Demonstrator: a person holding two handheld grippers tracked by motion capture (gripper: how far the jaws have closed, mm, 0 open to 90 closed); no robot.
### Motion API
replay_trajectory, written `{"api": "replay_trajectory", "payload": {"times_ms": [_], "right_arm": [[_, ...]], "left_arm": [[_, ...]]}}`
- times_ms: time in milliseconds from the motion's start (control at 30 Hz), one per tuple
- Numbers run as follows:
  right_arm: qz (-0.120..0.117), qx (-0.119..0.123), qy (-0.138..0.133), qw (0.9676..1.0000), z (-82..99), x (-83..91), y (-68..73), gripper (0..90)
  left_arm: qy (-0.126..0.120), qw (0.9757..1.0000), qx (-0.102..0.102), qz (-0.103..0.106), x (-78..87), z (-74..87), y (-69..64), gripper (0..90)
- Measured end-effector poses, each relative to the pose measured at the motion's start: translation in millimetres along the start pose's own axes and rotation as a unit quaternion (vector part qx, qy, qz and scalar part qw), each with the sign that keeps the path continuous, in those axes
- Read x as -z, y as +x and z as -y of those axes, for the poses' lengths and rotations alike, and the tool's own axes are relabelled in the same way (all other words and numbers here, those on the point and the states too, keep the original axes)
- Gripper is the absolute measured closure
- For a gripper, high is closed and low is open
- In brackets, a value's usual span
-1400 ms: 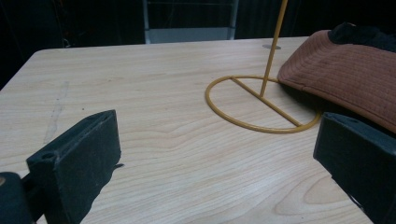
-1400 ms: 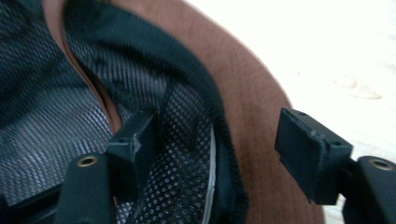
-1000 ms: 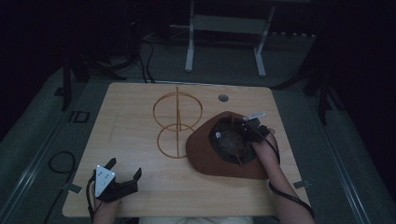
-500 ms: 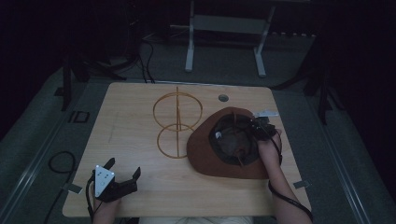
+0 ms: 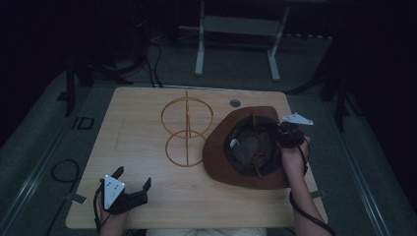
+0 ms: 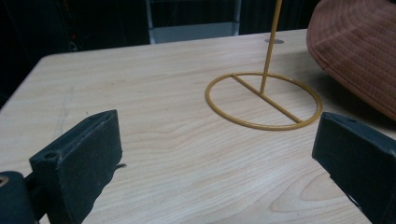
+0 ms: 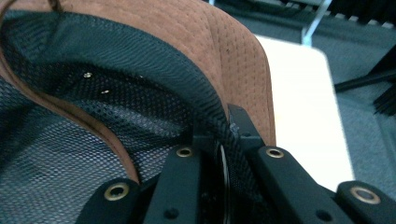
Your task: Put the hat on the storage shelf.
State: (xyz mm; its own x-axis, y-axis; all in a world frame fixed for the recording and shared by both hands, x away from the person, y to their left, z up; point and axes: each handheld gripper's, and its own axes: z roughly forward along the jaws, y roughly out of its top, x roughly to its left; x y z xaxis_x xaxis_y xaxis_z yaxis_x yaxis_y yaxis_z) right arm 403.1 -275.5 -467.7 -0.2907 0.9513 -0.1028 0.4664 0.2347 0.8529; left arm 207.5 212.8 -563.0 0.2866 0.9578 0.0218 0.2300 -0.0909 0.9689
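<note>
While the hat (image 5: 231, 164) is gripped but not yet on the stand (image 5: 187, 131), the work appears at an early stage; placing the hat over the stand's upper ring is judged the step left; the right gripper (image 7: 223, 140) has its fingers (image 7: 184, 179) clenched on the hat's mesh-lined brim edge, having just closed there; the hat lies crown-down and tilted, just right of the stand, on the counter (image 5: 137, 123); the left gripper (image 5: 132, 183), fingers spread and released, rests near the counter's front edge, well apart from the stand.

Brown hat (image 5: 248, 147), upturned, table's right
</note>
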Motion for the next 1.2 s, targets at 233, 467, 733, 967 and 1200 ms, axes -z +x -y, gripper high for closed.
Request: {"api": "replay_trajectory", "payload": {"times_ms": [233,467,733,967,1200], "right_arm": [[-0.007,-0.012,-0.043,0.999,-9.8,31.4,-6.2,83.9],[-0.012,-0.02,-0.071,0.9972,-16.3,52.1,-11.3,83.9],[-0.017,-0.021,-0.103,0.9943,-26.0,74.8,-12.3,83.9],[-0.023,-0.023,-0.112,0.9931,-30.9,82.5,-11.1,83.8],[-0.021,-0.017,-0.118,0.9926,-32.8,86.9,-7.5,83.7]], "left_arm": [[0.007,0.9989,0.031,0.033,1.1,-9.9,-6.6,2.2],[-0.004,0.998,-0.003,0.063,4.0,-32.5,-22.1,2.2],[-0.022,0.9952,0.0,0.096,3.3,-73.1,-32.6,2.2],[-0.034,0.991,-0.031,0.126,-3.3,-116.4,-49.4,2.2],[-0.03,0.9882,-0.052,0.141,-15.0,-135.3,-66.3,2.3]]}}
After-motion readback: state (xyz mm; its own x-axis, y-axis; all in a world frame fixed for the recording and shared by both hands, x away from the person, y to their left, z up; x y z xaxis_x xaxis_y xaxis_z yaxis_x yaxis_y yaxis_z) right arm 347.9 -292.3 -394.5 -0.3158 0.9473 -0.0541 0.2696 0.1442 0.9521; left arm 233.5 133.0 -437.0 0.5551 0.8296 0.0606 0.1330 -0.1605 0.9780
